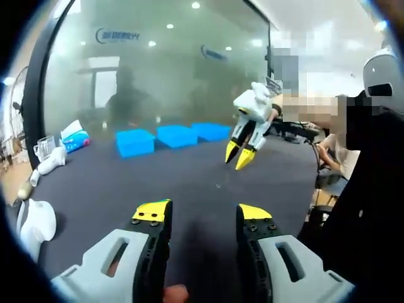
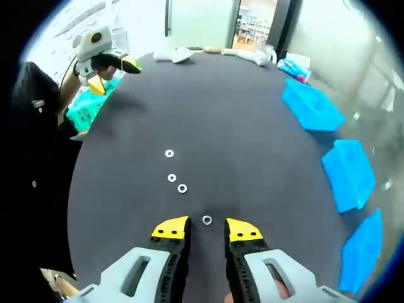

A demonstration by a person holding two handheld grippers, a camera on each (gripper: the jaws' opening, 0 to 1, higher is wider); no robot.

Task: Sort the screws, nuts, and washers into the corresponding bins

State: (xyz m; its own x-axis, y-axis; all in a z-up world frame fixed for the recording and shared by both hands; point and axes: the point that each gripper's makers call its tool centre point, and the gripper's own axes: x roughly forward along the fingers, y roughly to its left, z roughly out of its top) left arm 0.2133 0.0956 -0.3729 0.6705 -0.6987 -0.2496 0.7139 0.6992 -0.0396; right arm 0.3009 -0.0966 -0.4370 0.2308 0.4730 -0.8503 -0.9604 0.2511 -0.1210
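Several small silver washers lie on the dark table (image 2: 252, 139): one (image 2: 207, 219) just ahead of my right gripper (image 2: 207, 231), between its open yellow tips, and three more (image 2: 182, 188) (image 2: 172, 178) (image 2: 169, 153) in a line further out. Three blue bins (image 2: 312, 104) (image 2: 349, 173) (image 2: 363, 249) stand along the right edge. In the left gripper view the same bins (image 1: 134, 142) (image 1: 177, 135) (image 1: 211, 130) line the far side. My left gripper (image 1: 203, 214) is open and holds nothing. The right gripper (image 1: 237, 156) points down over the table. The left gripper (image 2: 112, 74) hovers at the table's far left.
White objects (image 1: 38, 221) and a clear cup (image 1: 44, 148) lie along the table's left edge, with a blue packet (image 1: 76, 140) behind them. A teal box (image 2: 85, 107) sits off the table near the left gripper. A person in dark clothes (image 1: 366, 208) stands at the right.
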